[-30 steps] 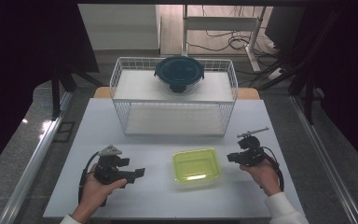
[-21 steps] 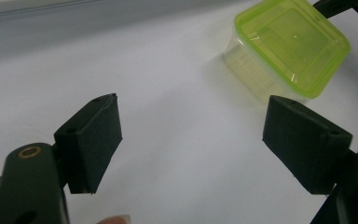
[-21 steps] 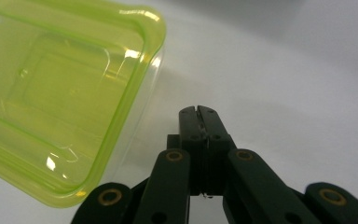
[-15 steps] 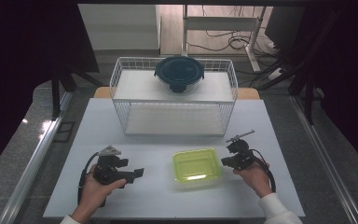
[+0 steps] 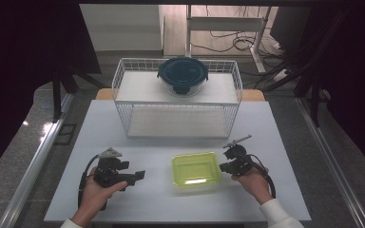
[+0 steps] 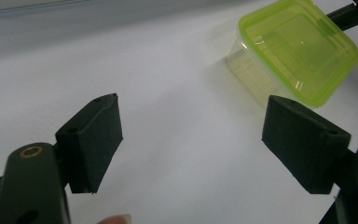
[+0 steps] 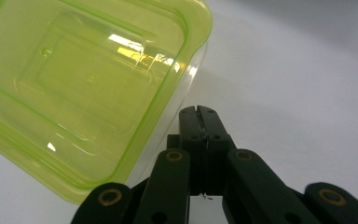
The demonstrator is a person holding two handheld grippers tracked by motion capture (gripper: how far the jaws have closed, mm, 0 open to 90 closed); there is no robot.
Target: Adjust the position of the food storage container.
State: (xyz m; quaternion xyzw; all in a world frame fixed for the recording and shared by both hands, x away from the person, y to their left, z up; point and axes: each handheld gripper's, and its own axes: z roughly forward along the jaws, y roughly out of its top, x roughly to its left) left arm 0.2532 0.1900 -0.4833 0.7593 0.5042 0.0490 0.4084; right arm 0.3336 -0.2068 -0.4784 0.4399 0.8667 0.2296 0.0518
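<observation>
On the white table [image 5: 123, 137], near its front edge and a little right of centre, lies the yellow-green lidded container [image 5: 195, 168] — a shallow clear tub with rounded corners, its lid on, flat on the surface; behind it stands the white wire rack [image 5: 177, 102], well apart from it, with a dark round lidded bowl [image 5: 183, 74] on its upper shelf.

The right gripper [image 5: 227, 166] sits just beside the container's right side, its tips pointing at that wall; in the right gripper view the two black jaws are pressed flat together with nothing between them — clenched on air — and the right gripper [image 7: 199, 112] there lies right by the tub's clear side, below the lid's overhanging rim [image 7: 186, 70]; whether the tips actually touch the wall I cannot tell, though any gap is slight. The jaws have just been closing, and no thing is caught in them.

The left gripper [image 5: 140, 175] rests at the table's front left, held low in the person's left hand [image 5: 95, 194], well apart from the container and aimed roughly toward it; in the left gripper view its jaws stand wide and released, bare table between the pads [image 6: 93, 140], and the container [image 6: 298, 49] shows beyond them at the upper right, nearer the right-hand pad, clear of both.
</observation>
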